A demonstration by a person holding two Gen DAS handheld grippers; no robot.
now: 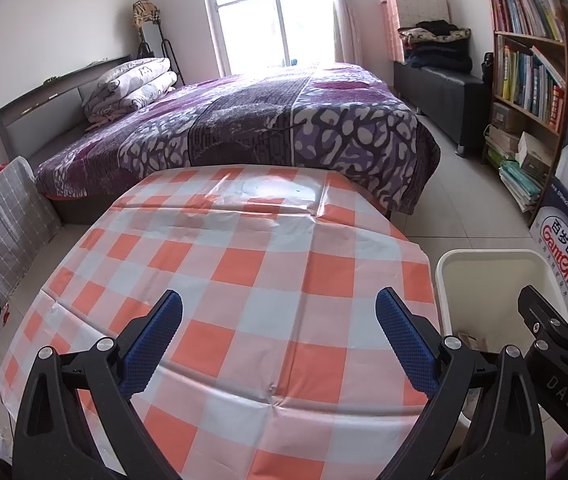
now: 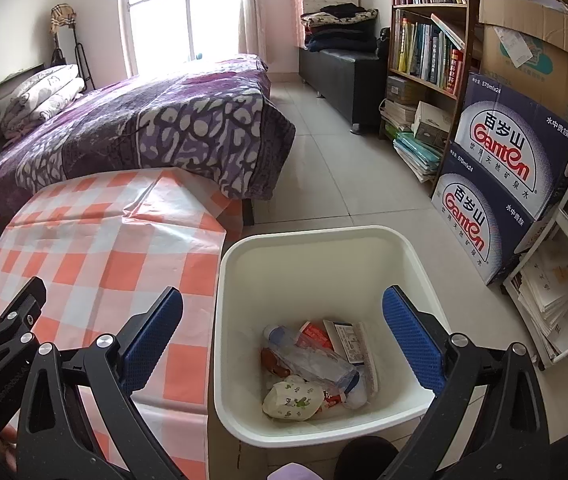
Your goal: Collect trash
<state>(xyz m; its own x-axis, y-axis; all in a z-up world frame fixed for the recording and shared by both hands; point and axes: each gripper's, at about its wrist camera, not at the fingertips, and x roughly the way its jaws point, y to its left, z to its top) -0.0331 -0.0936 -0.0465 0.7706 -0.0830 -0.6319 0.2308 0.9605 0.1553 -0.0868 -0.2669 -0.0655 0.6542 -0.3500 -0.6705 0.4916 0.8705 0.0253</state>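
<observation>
My left gripper [image 1: 280, 340] hangs open above the table with the orange-and-white checked cloth [image 1: 244, 264], nothing between its blue pads. A white trash bin [image 2: 284, 264] stands on the floor at the table's right side; its rim also shows in the left wrist view [image 1: 484, 260]. My right gripper [image 2: 284, 344] is open directly over the bin. In the bin lie a crushed clear plastic bottle [image 2: 312, 360], a crumpled printed wrapper [image 2: 292, 400], a small carton [image 2: 348, 340] and red packaging [image 2: 316, 334]. The right gripper's black frame [image 1: 556, 344] shows at the right of the left wrist view.
A bed with a purple patterned cover [image 1: 264, 120] stands behind the table. Stacked water cartons [image 2: 504, 176] and a bookshelf [image 2: 428, 40] line the right wall, with a white wire rack of papers [image 2: 556, 280] near the bin. Tiled floor [image 2: 344, 168] lies between bed and shelves.
</observation>
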